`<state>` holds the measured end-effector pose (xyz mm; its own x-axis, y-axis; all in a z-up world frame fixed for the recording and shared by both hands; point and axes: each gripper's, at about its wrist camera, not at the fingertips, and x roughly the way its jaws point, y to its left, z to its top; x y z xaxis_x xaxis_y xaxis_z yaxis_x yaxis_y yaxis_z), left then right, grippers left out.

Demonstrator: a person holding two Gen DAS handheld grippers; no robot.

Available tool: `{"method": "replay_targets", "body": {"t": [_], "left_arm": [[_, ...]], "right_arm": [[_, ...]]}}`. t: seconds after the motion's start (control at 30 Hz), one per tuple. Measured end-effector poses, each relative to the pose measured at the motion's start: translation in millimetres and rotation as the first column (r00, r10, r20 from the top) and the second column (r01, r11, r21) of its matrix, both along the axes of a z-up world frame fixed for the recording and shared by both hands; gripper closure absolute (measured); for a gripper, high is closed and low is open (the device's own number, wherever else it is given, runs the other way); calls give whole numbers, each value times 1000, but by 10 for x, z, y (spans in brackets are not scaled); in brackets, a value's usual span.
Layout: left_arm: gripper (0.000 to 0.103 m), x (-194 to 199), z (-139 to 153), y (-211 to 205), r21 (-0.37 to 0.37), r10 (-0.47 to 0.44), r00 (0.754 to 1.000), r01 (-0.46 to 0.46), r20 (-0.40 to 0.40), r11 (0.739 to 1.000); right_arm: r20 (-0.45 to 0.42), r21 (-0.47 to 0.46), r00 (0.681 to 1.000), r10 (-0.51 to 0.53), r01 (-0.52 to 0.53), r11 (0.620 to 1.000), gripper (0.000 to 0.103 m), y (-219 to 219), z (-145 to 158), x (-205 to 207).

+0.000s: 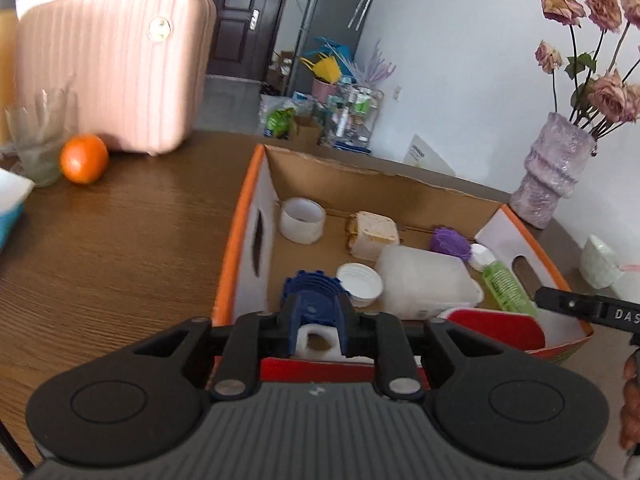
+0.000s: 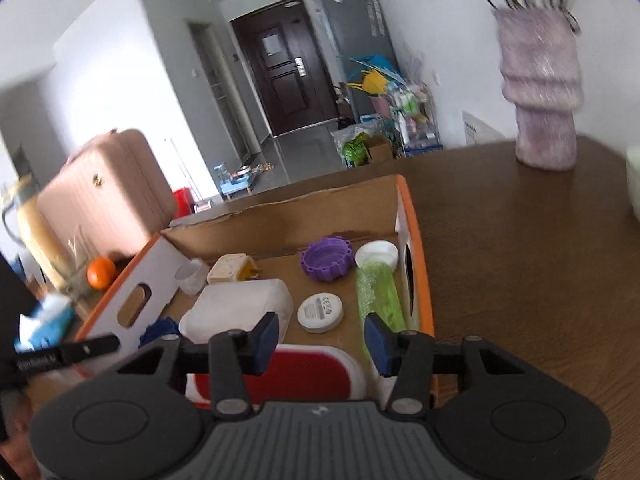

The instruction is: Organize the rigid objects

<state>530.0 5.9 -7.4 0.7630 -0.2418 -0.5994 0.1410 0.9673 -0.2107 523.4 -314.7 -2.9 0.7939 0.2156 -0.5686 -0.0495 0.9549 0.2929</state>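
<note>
An orange-rimmed cardboard box (image 1: 240, 220) stands on the wooden table; it also shows in the right wrist view (image 2: 416, 240). My left gripper (image 1: 318, 320) is shut on a dark blue ridged cap (image 1: 316, 292) with a white piece under it, held over the box's near left corner. In the box lie a tape roll (image 1: 302, 220), a beige plug adapter (image 1: 372, 236), a white rectangular container (image 1: 424, 280), a white round lid (image 1: 360, 282), a purple ridged cap (image 2: 328, 258), a green bottle (image 2: 378, 292) and a red-and-white lid (image 2: 280, 376). My right gripper (image 2: 322, 340) is open and empty above the box's near end.
A pink suitcase (image 1: 116, 64), an orange (image 1: 84, 159) and a clear glass (image 1: 38, 140) stand at the left. A purple vase with dried roses (image 1: 548, 176) and a white cup (image 1: 600, 262) stand right of the box. A blue tissue pack (image 2: 44, 320) lies at the left.
</note>
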Motion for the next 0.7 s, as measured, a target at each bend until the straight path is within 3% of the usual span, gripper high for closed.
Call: {"method": "replay_targets", "body": {"t": [0.13, 0.27, 0.37, 0.47, 0.53, 0.7], "left_arm": [[77, -167, 184, 61, 27, 2, 1000, -2, 25, 1000], [57, -407, 413, 103, 74, 20, 998, -25, 66, 997], [51, -619, 567, 128, 122, 34, 994, -46, 100, 991], [43, -871, 669, 145, 157, 50, 990, -71, 134, 985], [39, -1069, 721, 160, 178, 60, 984, -91, 169, 980], [13, -1565, 768, 143, 191, 66, 948, -130, 311, 973]], "right_arm": [[29, -30, 999, 22, -21, 999, 52, 49, 220, -86], [73, -75, 995, 63, -58, 996, 42, 110, 499, -294], [73, -96, 992, 99, -92, 991, 40, 158, 665, -444], [90, -133, 990, 104, -92, 987, 31, 210, 775, -645], [113, -154, 989, 97, -79, 985, 27, 242, 832, -819], [206, -190, 970, 128, -89, 978, 24, 333, 872, -1279]]}}
